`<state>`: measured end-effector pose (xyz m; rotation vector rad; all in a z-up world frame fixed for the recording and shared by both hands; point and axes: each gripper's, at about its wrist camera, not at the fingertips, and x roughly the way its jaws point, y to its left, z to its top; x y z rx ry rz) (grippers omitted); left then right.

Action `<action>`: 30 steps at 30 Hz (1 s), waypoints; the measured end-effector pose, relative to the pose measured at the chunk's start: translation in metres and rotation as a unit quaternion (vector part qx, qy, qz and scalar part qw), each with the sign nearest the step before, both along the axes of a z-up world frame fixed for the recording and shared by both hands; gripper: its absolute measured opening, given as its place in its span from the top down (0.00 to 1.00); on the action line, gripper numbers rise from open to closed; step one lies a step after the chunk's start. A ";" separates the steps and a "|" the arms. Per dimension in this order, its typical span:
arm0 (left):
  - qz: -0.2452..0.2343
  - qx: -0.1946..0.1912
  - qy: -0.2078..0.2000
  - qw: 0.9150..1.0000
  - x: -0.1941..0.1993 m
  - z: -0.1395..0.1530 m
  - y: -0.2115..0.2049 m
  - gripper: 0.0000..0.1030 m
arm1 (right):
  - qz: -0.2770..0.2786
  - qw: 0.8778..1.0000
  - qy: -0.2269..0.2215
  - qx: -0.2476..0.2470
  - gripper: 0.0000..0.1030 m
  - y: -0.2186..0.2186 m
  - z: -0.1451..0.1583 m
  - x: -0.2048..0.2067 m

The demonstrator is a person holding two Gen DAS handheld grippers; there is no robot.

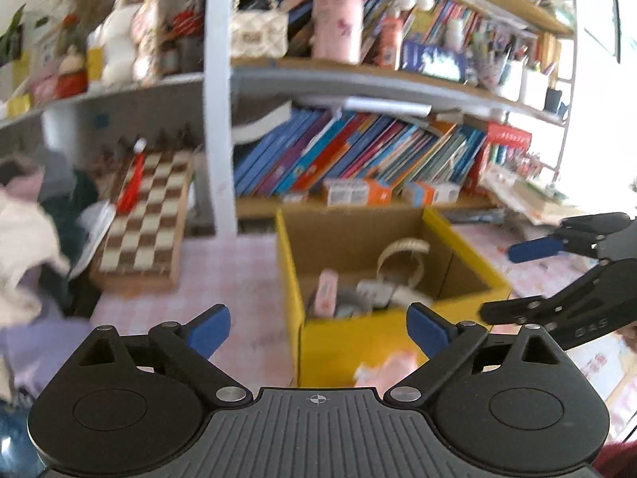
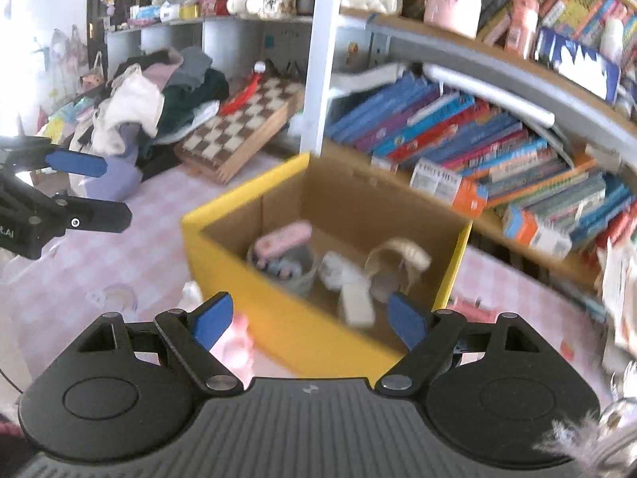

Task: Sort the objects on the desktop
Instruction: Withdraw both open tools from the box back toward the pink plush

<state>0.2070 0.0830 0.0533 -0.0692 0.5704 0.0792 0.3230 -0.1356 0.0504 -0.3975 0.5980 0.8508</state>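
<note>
Both tongs [image 1: 318, 328] [image 2: 310, 324] open, empty, near yellow box [image 2: 286, 318] rim.

The left wrist view looks forward and slightly down over its own gripper [image 1: 318, 328] from near the box [image 1: 338, 342], which fills the lower centre, with the shelves [image 1: 358, 79] across the top. The right wrist view faces the same box [image 2: 278, 318] from the other side and a little closer, seeing into it at centre frame. Both share the box, chessboard [image 1: 145, 215] [image 2: 239, 127] and books [image 1: 350, 151] [image 2: 458, 135], and each catches the other gripper at its edge: right gripper [image 1: 517, 279] at mid right, left gripper [image 2: 103, 187] at mid left.
</note>
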 end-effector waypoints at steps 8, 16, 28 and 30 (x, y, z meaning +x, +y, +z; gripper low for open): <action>0.017 -0.018 0.043 0.999 -0.031 -0.028 -0.005 0.06 | -0.019 0.999 0.046 -0.021 0.18 -0.017 -0.030 -0.033; 0.004 -0.016 0.076 0.997 -0.051 -0.046 -0.025 0.06 | -0.022 0.995 0.090 -0.044 0.16 -0.024 -0.059 -0.067; -0.027 -0.007 0.109 0.994 -0.053 -0.062 -0.043 0.06 | -0.011 0.992 0.104 -0.077 0.11 -0.018 -0.080 -0.084; -0.028 -0.009 0.116 0.993 -0.052 -0.066 -0.044 0.06 | 0.001 0.991 0.103 -0.085 0.11 -0.013 -0.083 -0.088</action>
